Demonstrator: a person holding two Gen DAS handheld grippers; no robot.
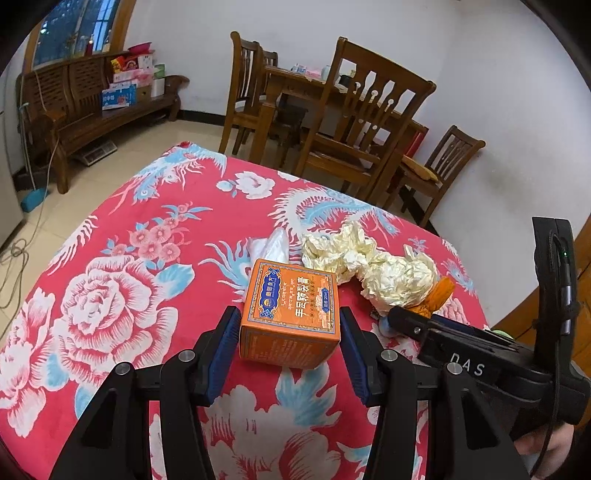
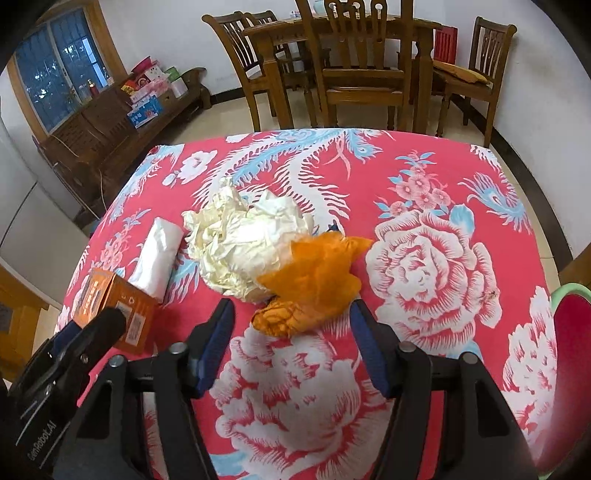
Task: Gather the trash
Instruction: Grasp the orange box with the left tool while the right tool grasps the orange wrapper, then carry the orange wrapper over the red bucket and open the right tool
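Note:
An orange cardboard box [image 1: 291, 314] lies on the red floral tablecloth [image 1: 122, 266], between the open fingers of my left gripper [image 1: 290, 332]; the pads stand at its sides with small gaps. The box also shows in the right wrist view [image 2: 114, 299]. Behind it lie a white tissue pack [image 1: 275, 243], crumpled cream paper [image 1: 369, 262] and an orange wrapper [image 1: 437, 295]. My right gripper [image 2: 291, 314] is open, its fingers either side of the orange wrapper [image 2: 314, 284], which leans on the crumpled paper [image 2: 243, 240]. The tissue pack [image 2: 157, 254] lies to the left.
A red bin with a green rim [image 2: 572, 350] stands at the table's right edge. Wooden chairs [image 1: 365, 122] and a dining table [image 2: 332, 33] stand beyond the far edge. A wooden bench with boxes [image 1: 92, 99] stands by the window.

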